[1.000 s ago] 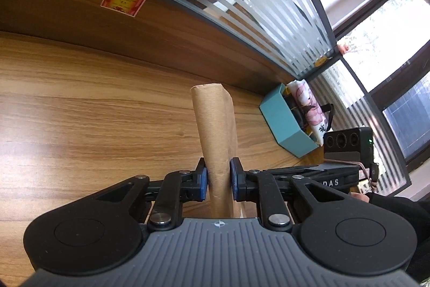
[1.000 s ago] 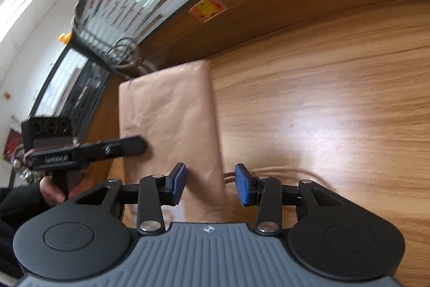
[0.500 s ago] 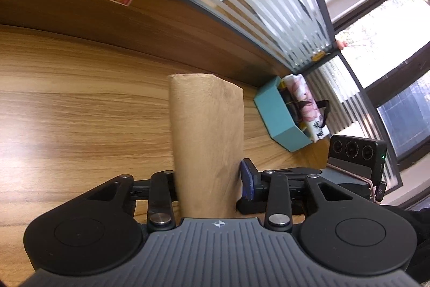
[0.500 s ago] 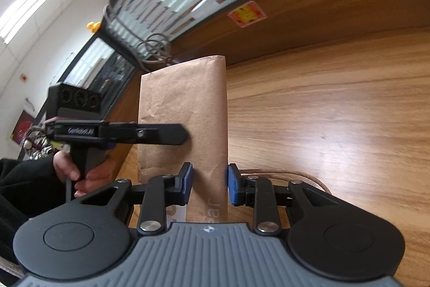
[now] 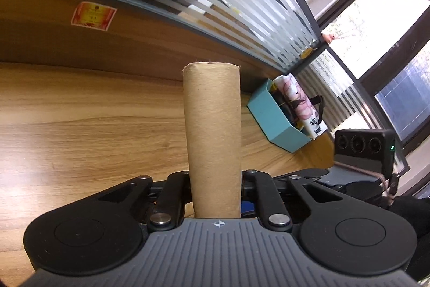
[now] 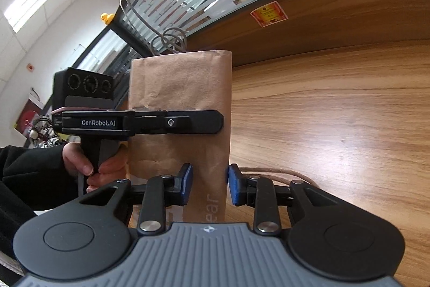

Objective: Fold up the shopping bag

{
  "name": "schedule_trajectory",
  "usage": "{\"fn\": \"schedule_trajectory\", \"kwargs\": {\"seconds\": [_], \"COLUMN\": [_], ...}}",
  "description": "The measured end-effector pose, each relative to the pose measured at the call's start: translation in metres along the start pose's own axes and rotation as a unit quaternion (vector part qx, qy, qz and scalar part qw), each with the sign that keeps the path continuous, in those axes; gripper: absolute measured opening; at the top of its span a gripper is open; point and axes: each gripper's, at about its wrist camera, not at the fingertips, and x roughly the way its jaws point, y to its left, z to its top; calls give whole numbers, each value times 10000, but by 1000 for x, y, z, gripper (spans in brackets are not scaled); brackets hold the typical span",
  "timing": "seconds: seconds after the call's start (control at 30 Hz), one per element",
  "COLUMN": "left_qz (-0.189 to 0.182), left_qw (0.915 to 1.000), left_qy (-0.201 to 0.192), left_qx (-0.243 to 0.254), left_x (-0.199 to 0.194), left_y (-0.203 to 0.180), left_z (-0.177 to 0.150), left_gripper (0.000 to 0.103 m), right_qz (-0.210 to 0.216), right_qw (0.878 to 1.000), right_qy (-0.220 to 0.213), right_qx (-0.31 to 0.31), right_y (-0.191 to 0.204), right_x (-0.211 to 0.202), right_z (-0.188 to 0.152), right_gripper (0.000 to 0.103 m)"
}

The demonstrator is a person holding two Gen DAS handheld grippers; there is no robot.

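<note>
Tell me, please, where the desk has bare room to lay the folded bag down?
Bare wood lies left of the bag, up to the wooden back panel, and right of it in the right wrist view. Crowded beside the teal box at the window end.

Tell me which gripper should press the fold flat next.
Probably the left gripper: its fingers already lie across the paper bag. The right gripper straddles the bag's folded edge, jaws parted, keeping it in place.

Matt brown paper bag [image 6: 180, 104], glossy wood table [image 6: 336, 125]
</note>
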Motion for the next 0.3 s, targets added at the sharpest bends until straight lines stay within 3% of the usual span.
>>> {"fn": "schedule_trajectory", "kwargs": {"seconds": [0.3], "left_qz": [363], "left_qw": [9992], "left_qy": [107], "left_qx": [138], "left_x": [-10], "left_y": [-27], "left_z": [-1], "left_gripper": [14], "right_qz": [-1152], "right_qw": [9931], "right_qy": [193], "right_qx": [111], "right_y": [14], "right_x": [-37], "right_z": [-5], "right_gripper": [36]}}
